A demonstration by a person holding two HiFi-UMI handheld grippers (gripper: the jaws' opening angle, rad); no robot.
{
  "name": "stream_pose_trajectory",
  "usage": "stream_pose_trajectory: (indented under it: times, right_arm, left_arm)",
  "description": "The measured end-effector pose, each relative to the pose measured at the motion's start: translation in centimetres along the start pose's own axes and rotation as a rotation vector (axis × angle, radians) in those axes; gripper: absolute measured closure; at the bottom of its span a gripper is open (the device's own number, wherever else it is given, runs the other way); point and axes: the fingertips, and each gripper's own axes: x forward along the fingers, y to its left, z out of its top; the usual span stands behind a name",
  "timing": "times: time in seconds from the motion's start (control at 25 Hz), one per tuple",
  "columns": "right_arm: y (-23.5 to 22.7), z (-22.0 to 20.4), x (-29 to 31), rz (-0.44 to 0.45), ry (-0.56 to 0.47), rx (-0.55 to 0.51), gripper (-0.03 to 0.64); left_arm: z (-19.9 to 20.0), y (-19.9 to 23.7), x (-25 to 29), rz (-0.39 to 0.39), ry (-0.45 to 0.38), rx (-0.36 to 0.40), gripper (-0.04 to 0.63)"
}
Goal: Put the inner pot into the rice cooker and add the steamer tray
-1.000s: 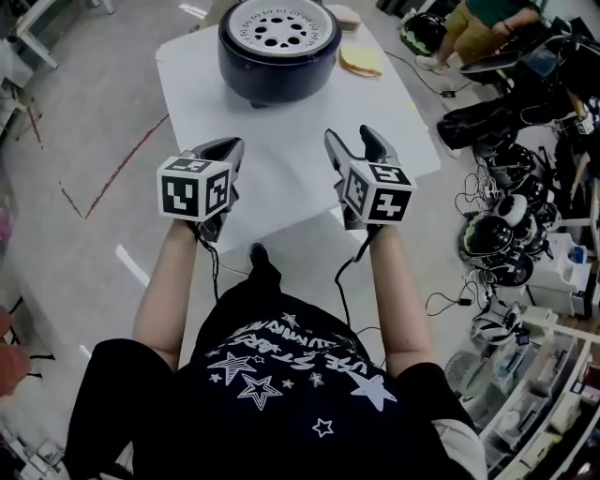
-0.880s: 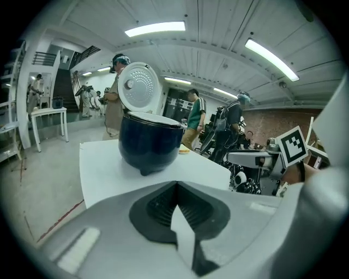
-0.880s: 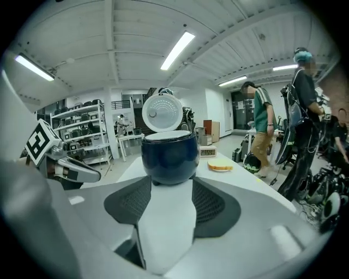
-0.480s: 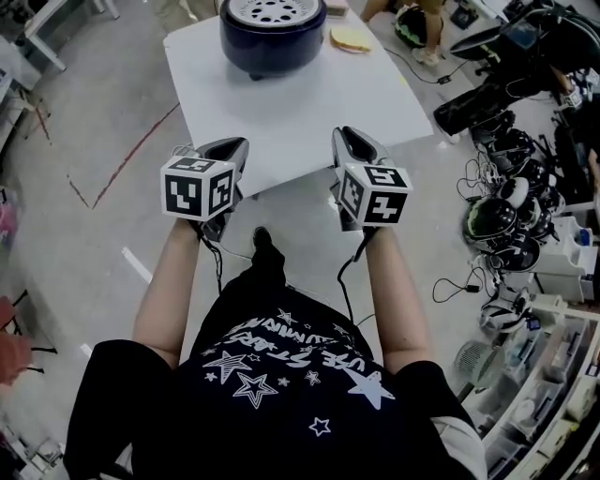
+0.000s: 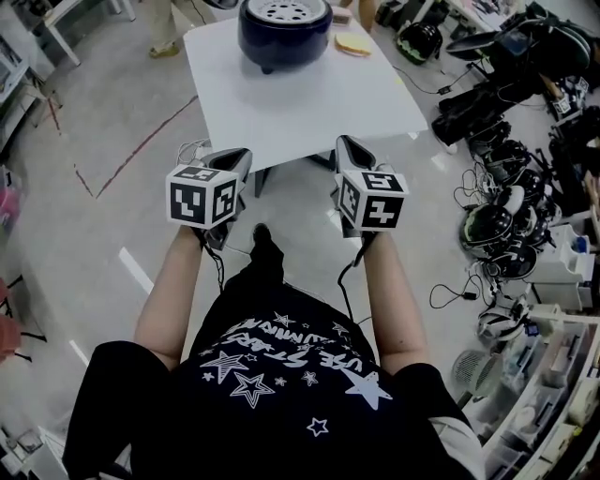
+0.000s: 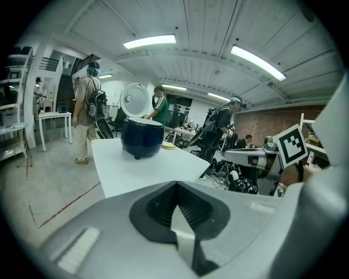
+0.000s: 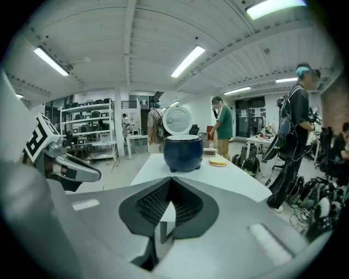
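- Since the steamer tray with its round holes already sits in the mouth of the rice cooker, the task seems finished; the inner pot is not visible, and I judge it lies under the tray.
- The cooker stands near the far edge of the white table, about at the middle of that edge, with its white lid standing open behind it.
- The left gripper and the right gripper hang in front of the near edge, off the worktop and well apart from the cooker. On each, the jaws are pressed together and there is nothing between them.
- If any step is left, it is only a check. The tray should lie level on the rim, and the grippers should keep away from the table so that nothing is pushed.
- A flat yellow thing lies near the far right corner, just beside the cooker; otherwise the worktop is bare.
- Around the table are a grey floor with a red line, helmets and cables at the right, and a person in a green shirt beyond the table.
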Motion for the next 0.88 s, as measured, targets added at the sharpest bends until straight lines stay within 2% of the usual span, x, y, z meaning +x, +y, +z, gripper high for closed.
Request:
stream_pose_trajectory:
  times: [0.28, 0.56, 0.88]
  right_arm:
    - [2.3, -1.6, -2.9, 0.061, 0.010, -0.008, 0.591]
    - [3.2, -2.4, -3.7, 0.090, 0.020, 0.002, 0.591]
    - [3.8, -2.7, -1.8, 0.112, 0.027, -0.006, 0.591]
  left_arm:
    - [-2.9, -1.3, -3.5, 0.029, 0.004, -0.032, 0.592]
    - [-3.3, -2.1, -5.4, 0.041, -0.003, -0.023, 0.592]
    - [-4.6, 0.0, -4.2, 0.042, 0.028, -0.047, 0.591]
